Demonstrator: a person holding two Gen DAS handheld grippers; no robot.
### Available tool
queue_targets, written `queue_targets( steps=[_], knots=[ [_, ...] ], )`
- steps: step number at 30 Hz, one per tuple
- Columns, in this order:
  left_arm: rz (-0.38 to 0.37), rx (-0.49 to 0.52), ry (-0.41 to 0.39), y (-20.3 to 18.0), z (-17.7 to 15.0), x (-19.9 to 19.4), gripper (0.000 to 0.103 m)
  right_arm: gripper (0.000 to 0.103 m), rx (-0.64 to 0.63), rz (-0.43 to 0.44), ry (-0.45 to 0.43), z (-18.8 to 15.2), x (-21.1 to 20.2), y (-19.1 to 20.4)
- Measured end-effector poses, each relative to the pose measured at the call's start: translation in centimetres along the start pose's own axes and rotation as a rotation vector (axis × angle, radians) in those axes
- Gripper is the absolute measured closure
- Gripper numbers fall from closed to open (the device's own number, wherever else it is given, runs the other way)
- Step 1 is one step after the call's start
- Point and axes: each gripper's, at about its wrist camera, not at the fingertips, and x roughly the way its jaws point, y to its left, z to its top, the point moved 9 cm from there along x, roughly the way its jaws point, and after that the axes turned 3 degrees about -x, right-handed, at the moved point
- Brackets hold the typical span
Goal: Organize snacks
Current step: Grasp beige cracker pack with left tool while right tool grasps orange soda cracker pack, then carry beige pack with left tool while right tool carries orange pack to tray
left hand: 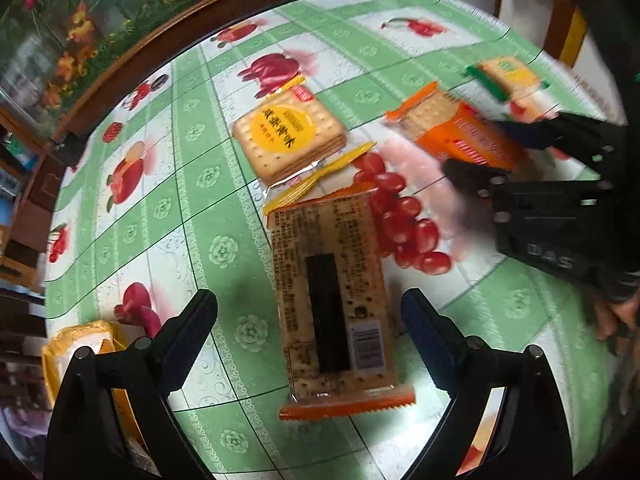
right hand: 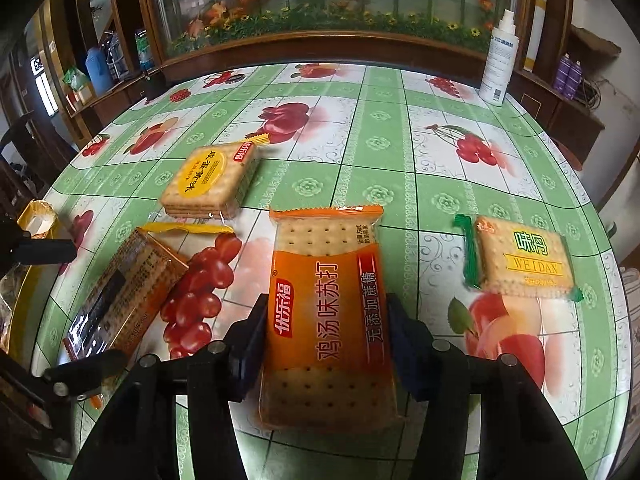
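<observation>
In the left wrist view an orange-edged cracker pack (left hand: 328, 300) lies label side down on the fruit-print tablecloth (left hand: 168, 208). My left gripper (left hand: 308, 300) is open and straddles it, with both fingers clear of its sides. In the right wrist view my right gripper (right hand: 326, 320) is shut on an orange cracker pack (right hand: 328, 312), one pad against each long side. A yellow-labelled cracker pack (right hand: 212, 178) lies at the left rear. A green-edged cracker pack (right hand: 520, 256) lies to the right. The face-down pack (right hand: 124, 292) shows at the left.
A white spray bottle (right hand: 500, 56) stands at the table's far right edge. A yellow bag (right hand: 38, 216) sits at the left edge of the table. A dark wooden cabinet with a flower-painted panel (right hand: 320, 0) runs behind the table. A hand (left hand: 616, 316) shows at the right.
</observation>
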Motion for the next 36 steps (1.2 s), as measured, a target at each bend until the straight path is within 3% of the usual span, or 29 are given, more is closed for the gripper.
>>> queue_targets(
  steps=[9, 13, 14, 15, 18, 26, 32, 36],
  knots=[
    [-0.037, -0.189, -0.065, 1.0, -1.2, 0.8, 0.008, 0.047, -0.015, -0.008, -0.028, -0.9, -0.7, 0.0],
    [-0.117, -0.329, -0.067, 1.0, -2.2, 1.0, 0.009, 0.047, -0.031, -0.018, -0.03, -1.4, -1.0, 0.3],
    [-0.105, -0.33, -0.083, 0.9, -2.3, 0.8, 0.009, 0.047, -0.032, -0.018, -0.03, -1.4, -1.1, 0.4],
    [-0.107, -0.329, -0.098, 0.7, -2.4, 0.7, 0.013, 0.047, -0.036, -0.018, -0.031, -1.7, -1.2, 0.5],
    [-0.093, -0.32, -0.151, 0.2, -2.5, -0.4, 0.049, 0.047, -0.039, -0.01, -0.033, -2.3, -1.7, 0.8],
    [-0.098, -0.347, -0.216, -0.2, -3.9, -1.8, 0.05, 0.047, -0.012, 0.036, -0.048, -4.3, -3.6, 1.0],
    [-0.038, -0.422, -0.318, 1.2, -6.1, -5.8, 0.05, 0.047, 0.063, 0.169, -0.095, -5.8, -6.3, 1.1],
    [0.004, -0.468, -0.355, 2.4, -8.3, -8.1, 0.05, 0.048, 0.145, 0.343, -0.112, -6.7, -7.9, 2.2]
  ],
)
